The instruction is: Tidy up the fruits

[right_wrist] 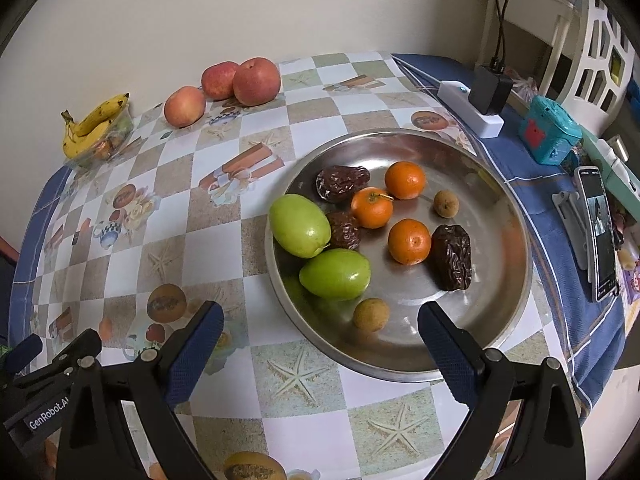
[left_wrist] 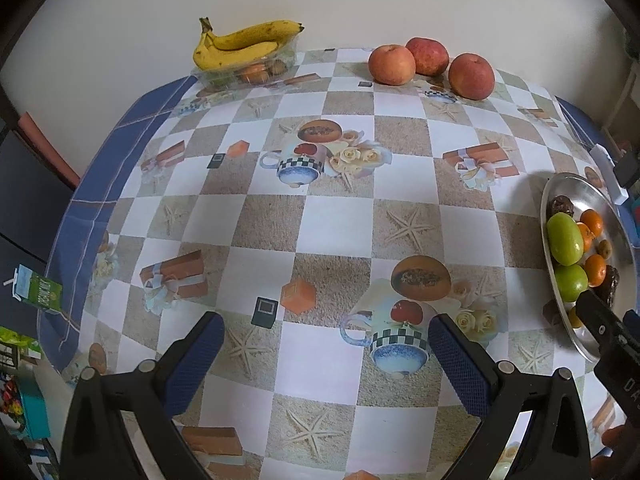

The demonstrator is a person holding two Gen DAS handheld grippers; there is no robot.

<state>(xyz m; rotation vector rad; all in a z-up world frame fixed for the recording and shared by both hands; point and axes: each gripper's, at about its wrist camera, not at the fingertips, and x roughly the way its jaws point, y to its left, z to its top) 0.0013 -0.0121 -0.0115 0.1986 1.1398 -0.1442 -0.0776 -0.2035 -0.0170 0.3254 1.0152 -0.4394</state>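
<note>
L gripper (left_wrist: 324,344) wide open, empty, above tablecloth (left_wrist: 336,232). R gripper (right_wrist: 320,336) wide open, empty, prob. hovering at metal plate (right_wrist: 472,160) rim.

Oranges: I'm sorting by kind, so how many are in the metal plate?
3. One orange sits toward the far side, one beside it near the centre, one nearer, next to a dark date. None looks hidden.

Each gripper, the left gripper (left_wrist: 326,354) and the right gripper (right_wrist: 320,344), is black plastic with two fingers. The fingers wear dark blue bumpy pads (left_wrist: 192,360). Small round silver screws (right_wrist: 149,356) sit on top. White letters (right_wrist: 49,420) spell "GenRobot".
</note>
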